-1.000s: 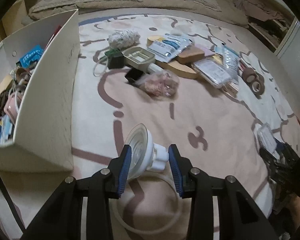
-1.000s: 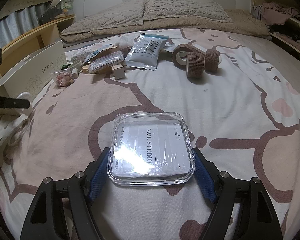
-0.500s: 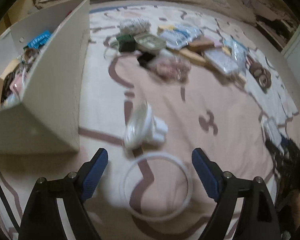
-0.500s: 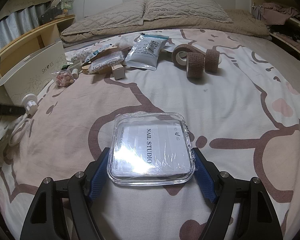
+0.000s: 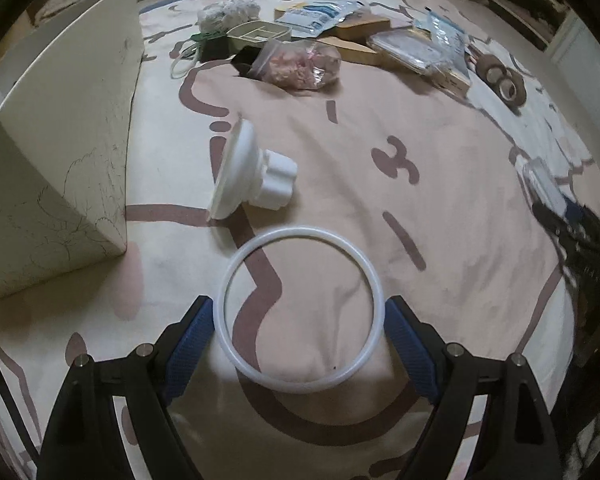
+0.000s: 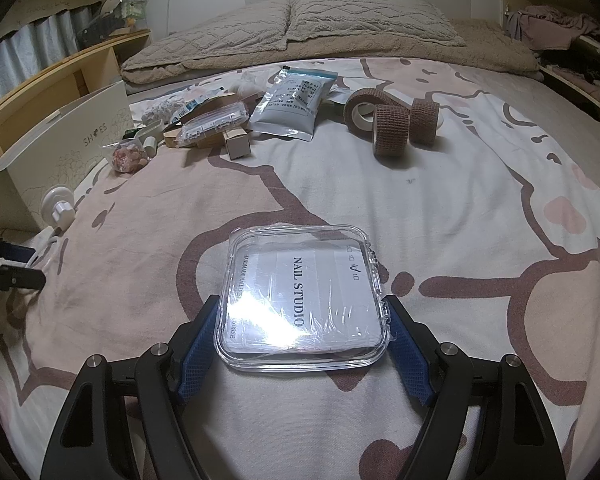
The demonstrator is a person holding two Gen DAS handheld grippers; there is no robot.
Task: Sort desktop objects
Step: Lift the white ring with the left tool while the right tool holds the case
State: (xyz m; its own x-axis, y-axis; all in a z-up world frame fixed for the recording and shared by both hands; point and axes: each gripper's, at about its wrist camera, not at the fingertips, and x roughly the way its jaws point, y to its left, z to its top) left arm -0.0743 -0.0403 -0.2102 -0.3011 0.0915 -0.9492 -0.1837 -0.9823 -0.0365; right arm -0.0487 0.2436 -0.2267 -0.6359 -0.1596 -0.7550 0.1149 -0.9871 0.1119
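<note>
A white ring (image 5: 300,312) lies flat on the bedspread between the wide-apart fingers of my left gripper (image 5: 299,306), which points steeply down; the blue pads stand right at its two sides. Just beyond it a white suction cup (image 5: 248,172) lies on its side, free of the gripper. In the right wrist view, a clear plastic nail case (image 6: 304,300) labelled NAIL STUDIO sits between the pads of my right gripper (image 6: 302,320), which press its two sides low over the bed. The left gripper (image 6: 12,264) shows at the left edge, near the suction cup (image 6: 58,204).
A white shoe box (image 5: 60,120) stands open at the left. Farther up the bed lie a bag of pink bits (image 5: 300,64), a white pouch (image 6: 292,100), small boxes and three brown tape rolls (image 6: 392,120). Pillows (image 6: 300,24) line the head end.
My left gripper let go of the white suction cup, opened wide and sank over the ring. The cup now lies on the bed. The right gripper and its case have not moved.
</note>
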